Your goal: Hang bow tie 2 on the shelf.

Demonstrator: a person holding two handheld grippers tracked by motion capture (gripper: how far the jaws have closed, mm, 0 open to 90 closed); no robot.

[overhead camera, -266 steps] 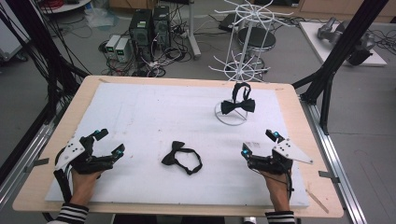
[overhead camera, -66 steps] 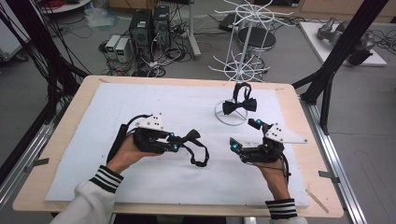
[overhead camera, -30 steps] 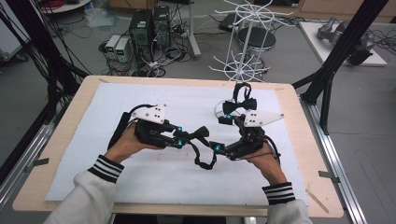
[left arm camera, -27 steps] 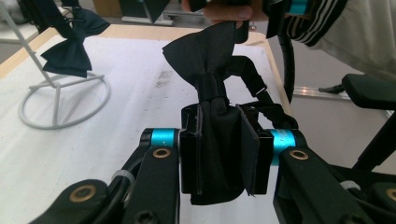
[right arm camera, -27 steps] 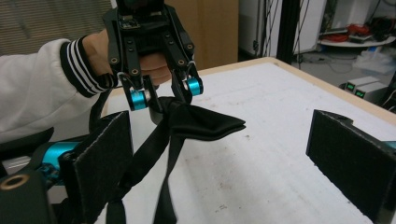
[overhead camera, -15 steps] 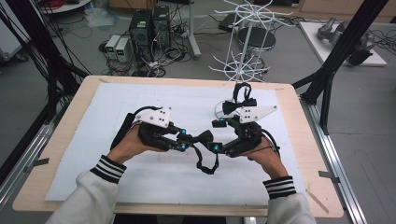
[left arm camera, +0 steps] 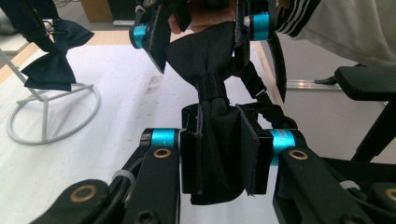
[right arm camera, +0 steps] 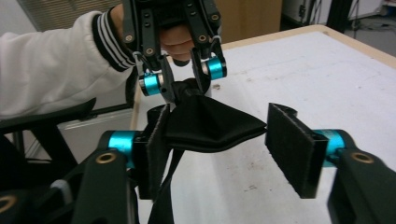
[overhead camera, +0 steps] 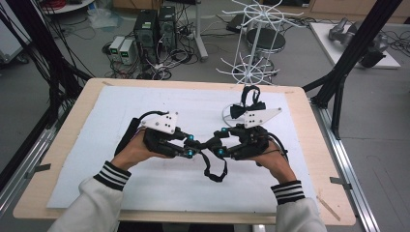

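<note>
A black bow tie (overhead camera: 211, 145) hangs above the white mat between my two grippers, its strap (overhead camera: 216, 172) drooping in a loop below. My left gripper (overhead camera: 193, 146) is shut on one wing; in the left gripper view the fabric (left arm camera: 217, 158) is pinched between the two pads. My right gripper (overhead camera: 217, 141) faces it, open. In the right gripper view the other wing (right arm camera: 210, 123) lies between the spread pads, touching the left pad (right arm camera: 156, 140) and apart from the other. A second bow tie (overhead camera: 246, 108) hangs on a small white wire stand (overhead camera: 226, 114).
The white mat (overhead camera: 121, 106) covers most of the wooden table (overhead camera: 309, 125). A tall white wire rack (overhead camera: 254, 43) stands just beyond the far edge, with computers (overhead camera: 150, 24) on the floor behind. Black frame posts (overhead camera: 348, 53) rise at the right.
My left gripper took the bow tie off the mat and lifted it toward the centre. My right gripper came in from the right and now has its jaws around the free wing.
</note>
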